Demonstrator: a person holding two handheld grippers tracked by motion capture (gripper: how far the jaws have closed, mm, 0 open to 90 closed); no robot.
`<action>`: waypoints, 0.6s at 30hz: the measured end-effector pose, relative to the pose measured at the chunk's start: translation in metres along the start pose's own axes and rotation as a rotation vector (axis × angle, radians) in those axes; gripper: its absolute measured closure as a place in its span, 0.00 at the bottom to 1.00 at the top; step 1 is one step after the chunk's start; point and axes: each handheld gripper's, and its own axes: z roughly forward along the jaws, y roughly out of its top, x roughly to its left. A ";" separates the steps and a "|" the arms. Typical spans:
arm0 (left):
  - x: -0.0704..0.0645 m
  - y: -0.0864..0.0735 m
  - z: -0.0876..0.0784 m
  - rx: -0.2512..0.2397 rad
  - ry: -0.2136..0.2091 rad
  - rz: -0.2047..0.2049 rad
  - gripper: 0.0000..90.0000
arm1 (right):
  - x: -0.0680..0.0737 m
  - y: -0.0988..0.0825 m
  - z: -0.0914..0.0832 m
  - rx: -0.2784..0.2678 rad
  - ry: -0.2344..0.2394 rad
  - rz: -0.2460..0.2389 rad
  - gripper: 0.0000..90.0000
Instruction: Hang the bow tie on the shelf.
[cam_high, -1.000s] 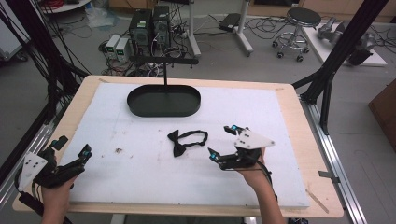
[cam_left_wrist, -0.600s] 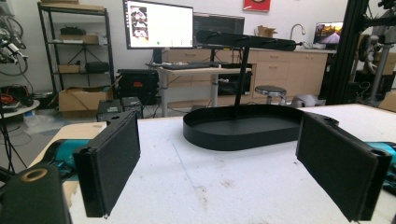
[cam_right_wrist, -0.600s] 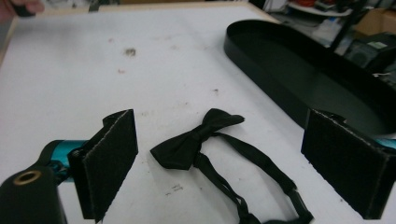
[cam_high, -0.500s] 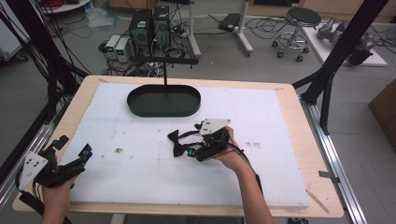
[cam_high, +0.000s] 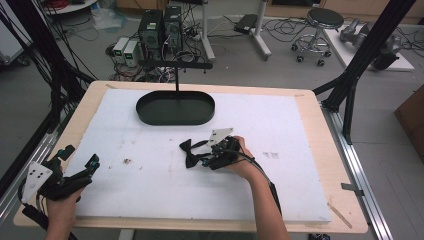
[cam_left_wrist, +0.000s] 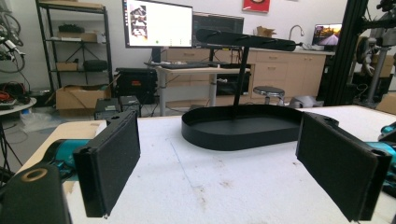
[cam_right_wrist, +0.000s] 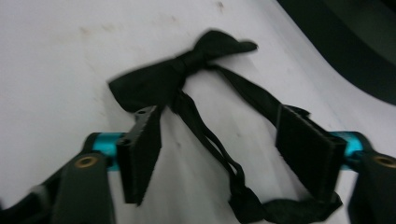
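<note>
A black bow tie (cam_high: 189, 153) with thin straps lies on the white board near the table's middle. My right gripper (cam_high: 204, 159) is down at it, open, its jaws straddling the straps. In the right gripper view the bow tie (cam_right_wrist: 180, 70) lies just ahead of the right gripper (cam_right_wrist: 224, 151), and one strap runs back between the two jaws, untouched by either pad. My left gripper (cam_high: 79, 157) rests open at the front left corner, holding nothing. Seen in its own view, the left gripper (cam_left_wrist: 226, 163) has its jaws wide apart.
A black oval tray (cam_high: 142, 114) stands at the back of the board, with a post and crossbar (cam_high: 175, 64) rising behind it; the tray (cam_left_wrist: 224, 140) faces the left gripper. White board (cam_high: 300, 150) lies bare to the right. Table edges are wooden.
My right gripper has moved left across the board from the right side to the bow tie and now straddles its straps. The left gripper has stayed put.
</note>
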 end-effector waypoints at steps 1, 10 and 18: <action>0.000 0.000 0.000 -0.001 -0.001 -0.001 0.16 | -0.001 -0.001 0.001 0.011 -0.005 0.007 0.43; -0.001 0.000 0.000 -0.001 -0.003 -0.003 0.16 | -0.004 -0.004 0.005 0.054 -0.002 0.044 0.65; -0.002 -0.001 0.001 0.000 -0.007 -0.004 0.16 | -0.007 -0.005 0.005 0.050 0.070 0.114 0.83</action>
